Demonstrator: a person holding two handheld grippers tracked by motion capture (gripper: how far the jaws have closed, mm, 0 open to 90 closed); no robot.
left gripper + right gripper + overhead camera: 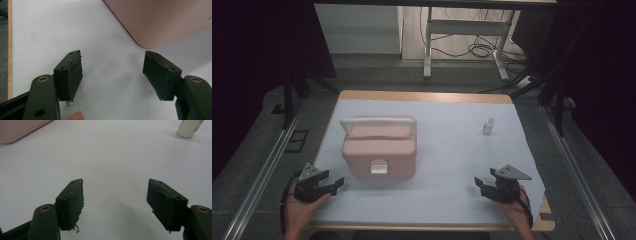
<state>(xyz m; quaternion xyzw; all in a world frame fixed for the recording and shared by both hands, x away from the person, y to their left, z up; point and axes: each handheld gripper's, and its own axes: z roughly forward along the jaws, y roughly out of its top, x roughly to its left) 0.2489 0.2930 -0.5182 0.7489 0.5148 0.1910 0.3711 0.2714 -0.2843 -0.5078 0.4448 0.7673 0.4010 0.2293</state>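
A pink lidded box (pixel 379 149) with a pale handle folded on top and a white front latch sits left of centre on the white table cover. Its rounded corner (pixel 160 22) lies just ahead of my left gripper (pixel 112 72), whose jaws stand wide apart with nothing between them. In the high view that left gripper (pixel 337 184) rests near the table's front left corner, a short way from the box. A small white bottle (pixel 488 126) stands upright at the right rear. My right gripper (pixel 478 183) is open and empty near the front right; the bottle's base (pixel 189 128) lies far ahead.
The white cover (pixel 447 165) lies over a wooden table (pixel 422 96) whose edge shows at the back and front. Beyond the table stand a metal desk frame (pixel 462 30) and loose cables on the floor. Rails run along both sides of the table.
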